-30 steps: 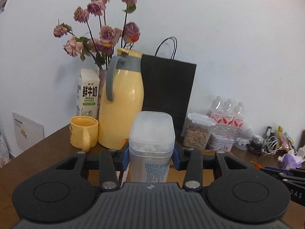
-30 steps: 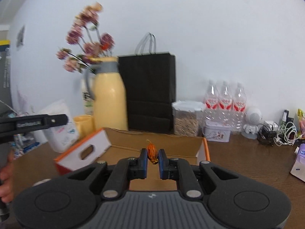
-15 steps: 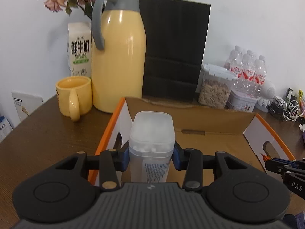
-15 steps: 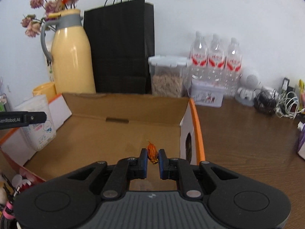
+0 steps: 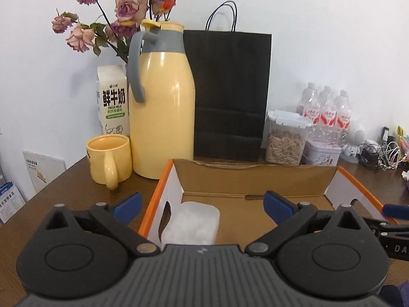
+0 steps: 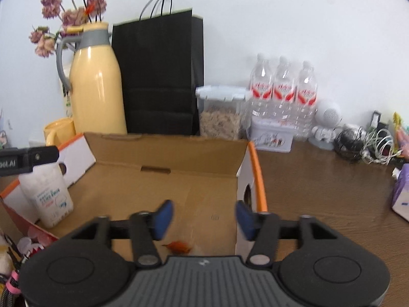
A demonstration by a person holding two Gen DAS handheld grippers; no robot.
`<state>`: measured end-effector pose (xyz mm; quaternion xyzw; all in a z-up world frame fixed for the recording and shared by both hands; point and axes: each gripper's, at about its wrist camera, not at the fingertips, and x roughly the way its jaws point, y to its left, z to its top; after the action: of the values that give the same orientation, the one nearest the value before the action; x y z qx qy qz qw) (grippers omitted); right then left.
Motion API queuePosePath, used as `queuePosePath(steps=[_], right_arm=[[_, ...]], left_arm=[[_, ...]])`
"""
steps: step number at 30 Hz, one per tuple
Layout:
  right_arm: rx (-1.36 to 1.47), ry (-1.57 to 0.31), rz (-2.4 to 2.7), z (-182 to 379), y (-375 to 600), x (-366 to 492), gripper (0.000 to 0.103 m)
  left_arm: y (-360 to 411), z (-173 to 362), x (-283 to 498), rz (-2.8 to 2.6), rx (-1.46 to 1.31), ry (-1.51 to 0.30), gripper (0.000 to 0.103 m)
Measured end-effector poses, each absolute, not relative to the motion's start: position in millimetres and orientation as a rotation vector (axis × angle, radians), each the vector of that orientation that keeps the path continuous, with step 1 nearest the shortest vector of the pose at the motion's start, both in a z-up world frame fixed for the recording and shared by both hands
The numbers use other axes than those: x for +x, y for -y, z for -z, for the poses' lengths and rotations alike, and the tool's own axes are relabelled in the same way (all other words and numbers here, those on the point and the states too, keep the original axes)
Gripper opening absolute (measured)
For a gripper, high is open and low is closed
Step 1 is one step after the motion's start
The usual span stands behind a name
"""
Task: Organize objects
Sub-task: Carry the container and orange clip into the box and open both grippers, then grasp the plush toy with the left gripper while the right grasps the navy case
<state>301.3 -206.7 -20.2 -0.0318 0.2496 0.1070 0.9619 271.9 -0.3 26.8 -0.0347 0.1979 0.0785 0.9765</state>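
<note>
An open cardboard box with orange-edged white ends sits on the brown table. A frosted plastic canister stands inside the box at its left end. My left gripper hangs above the canister; its jaws are opening wide and the blue pads are clear of it. A small orange object lies on the box floor near the right end. My right gripper is just above it; its jaws are opening and nothing is pressed between them.
Behind the box stand a yellow thermos, a yellow mug, a milk carton, dried roses, a black paper bag, a seed jar, a white tin and water bottles. Cables lie at the right.
Both grippers sank into the box and let go: the left released the canister, which now stands on the box floor, and the right dropped the orange object onto it.
</note>
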Motion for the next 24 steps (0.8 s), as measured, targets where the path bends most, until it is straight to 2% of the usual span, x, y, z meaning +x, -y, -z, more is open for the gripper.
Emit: queuePosePath(steps=[2, 8, 24], right_arm=[[-0.062, -0.473, -0.21, 15.3, 207.7, 295.8, 0.09], [-0.068, -0.431, -0.199, 5.0, 207.0, 283.1, 0.1], [-0.13, -0.357, -0.267, -30.8, 186.4, 207.4, 0.103]], left_arm=[[0.9, -29.3, 270.1, -0.153, -0.072, -0.397, 0.103], [1.0, -39.0, 263.1, -0.161, -0.074, -0.385, 0.103], [5.4, -80.6, 192.5, -0.129, -0.039, -0.299, 0.103]])
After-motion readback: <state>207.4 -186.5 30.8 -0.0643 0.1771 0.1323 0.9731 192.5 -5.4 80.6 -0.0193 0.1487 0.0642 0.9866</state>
